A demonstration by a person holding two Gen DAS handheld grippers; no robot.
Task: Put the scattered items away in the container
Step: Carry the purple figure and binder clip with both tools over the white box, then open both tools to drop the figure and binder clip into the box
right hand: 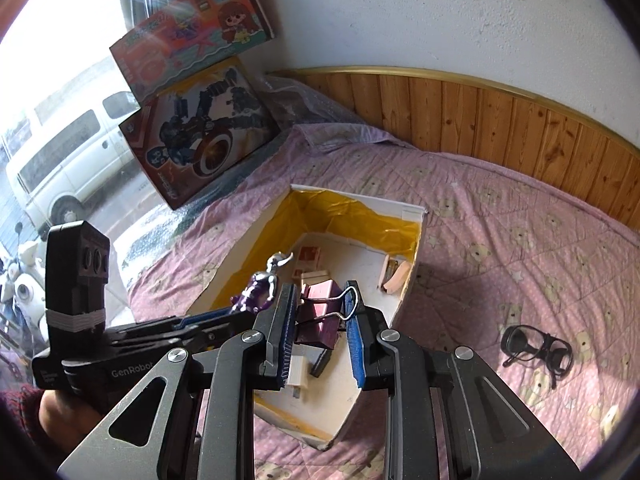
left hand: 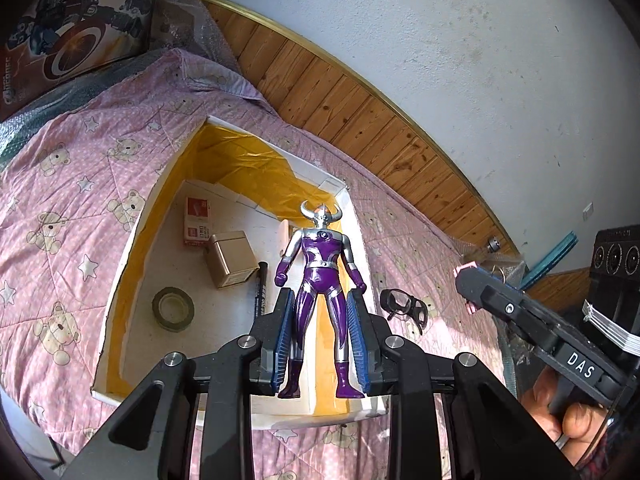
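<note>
L tongs (left hand: 320, 332) are closed on the purple-silver figure's (left hand: 318, 280) legs, figure upright above the yellow-lined box (left hand: 132, 248). R tongs (right hand: 320, 320) are clamped on a pink binder clip (right hand: 320, 314), also over the box. Black glasses (right hand: 536, 350) lie on the bed (right hand: 520, 240), right of both tongs.

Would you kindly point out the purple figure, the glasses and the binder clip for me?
purple figure (left hand: 318, 276): left wrist view, on its torso.
glasses (right hand: 536, 348): right wrist view, on the frame's bridge.
binder clip (right hand: 320, 312): right wrist view, on its pink body.
</note>
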